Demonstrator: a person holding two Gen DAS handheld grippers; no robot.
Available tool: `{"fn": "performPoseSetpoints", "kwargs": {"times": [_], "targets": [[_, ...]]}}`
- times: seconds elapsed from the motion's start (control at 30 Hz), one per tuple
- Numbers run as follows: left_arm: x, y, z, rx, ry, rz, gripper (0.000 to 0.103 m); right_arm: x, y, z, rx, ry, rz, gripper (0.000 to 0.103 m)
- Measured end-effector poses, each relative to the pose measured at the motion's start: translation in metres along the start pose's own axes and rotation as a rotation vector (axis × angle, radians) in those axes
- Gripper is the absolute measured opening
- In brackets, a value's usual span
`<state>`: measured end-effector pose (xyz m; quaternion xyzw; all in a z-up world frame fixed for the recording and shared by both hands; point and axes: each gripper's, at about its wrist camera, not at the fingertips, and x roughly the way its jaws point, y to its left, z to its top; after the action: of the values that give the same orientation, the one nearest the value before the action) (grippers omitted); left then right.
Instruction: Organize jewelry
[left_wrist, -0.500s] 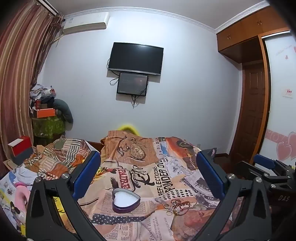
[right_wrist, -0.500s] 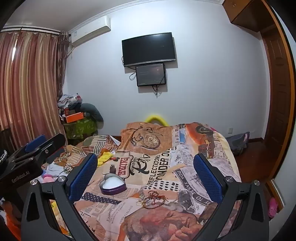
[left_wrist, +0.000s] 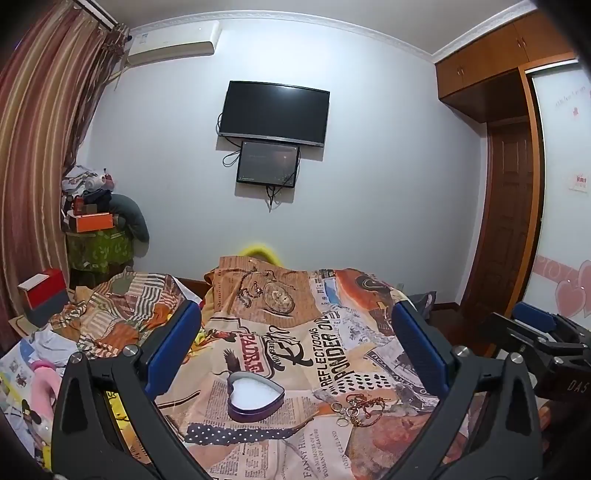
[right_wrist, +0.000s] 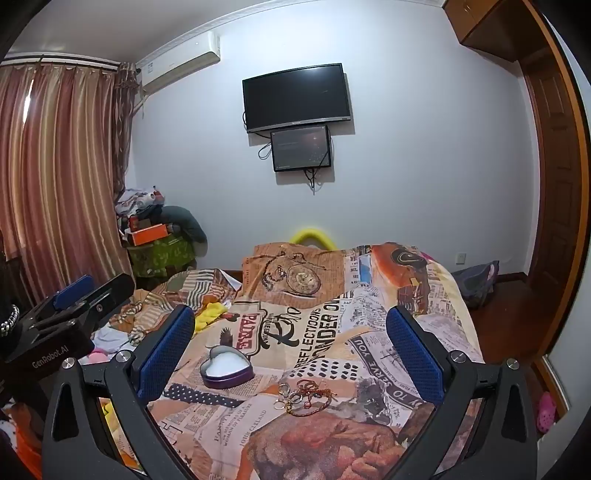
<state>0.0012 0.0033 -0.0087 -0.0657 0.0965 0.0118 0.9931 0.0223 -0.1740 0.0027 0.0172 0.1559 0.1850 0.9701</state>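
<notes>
A: Shifted hardly at all since half a second back; heart tin and tangle sit at the same spots in both views. Fingers?

B: Spread wide on the left gripper (left_wrist: 295, 347), nothing between the blue pads (left_wrist: 173, 347). Same on the right gripper (right_wrist: 291, 343): splayed, empty, hovering above the bedspread (right_wrist: 369, 332).

A: And the goods?

B: In the right view, jewelry pile (right_wrist: 306, 397) at about 6 o'clock between the pads, resting on the print. Heart-shaped tin (right_wrist: 227, 367) at 7 o'clock, just beside the pile, lid off, white lining showing. In the left view, pile (left_wrist: 356, 404) at 5 o'clock, tin (left_wrist: 255, 396) at 6.

A: Risks?

B: Probably snagging: reddish cords and rings tangled together, so pinching one strand likely drags the whole clump. Soft quilt underneath, so pressing down may bury thin rings in a fold or pinch cloth too. Busy print hiding small metal. Light tin likely to skid or tip if bumped by a pad.

A: Counts?

B: One tin. One pile: roughly three or four rings, a couple of cords or bracelets; too tangled to count surely. Two grippers, four pads.
</notes>
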Motion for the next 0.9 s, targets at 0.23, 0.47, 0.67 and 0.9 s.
{"fn": "performPoseSetpoints", "kwargs": {"times": [0.23,0.47,0.67,0.9], "targets": [[-0.0009,-0.0026,0.0006,0.012,-0.004,0.006,0.103,0.0006,-0.0009,-0.0007,0.002,0.002,-0.001,0.103],[0.0007,-0.0040,0.0016,0.005,0.003,0.008,0.103,-0.0011,0.0009,0.0032,0.004,0.000,-0.001,0.103],[0.0013,-0.0019,0.0024,-0.004,0.010,0.011,0.103,-0.0020,0.0005,0.0038,0.005,-0.001,-0.001,0.103],[0.0006,-0.0030,0.0046,0.000,0.009,0.013,0.103,-0.0027,-0.0021,0.0042,0.009,-0.003,-0.002,0.103]]}}
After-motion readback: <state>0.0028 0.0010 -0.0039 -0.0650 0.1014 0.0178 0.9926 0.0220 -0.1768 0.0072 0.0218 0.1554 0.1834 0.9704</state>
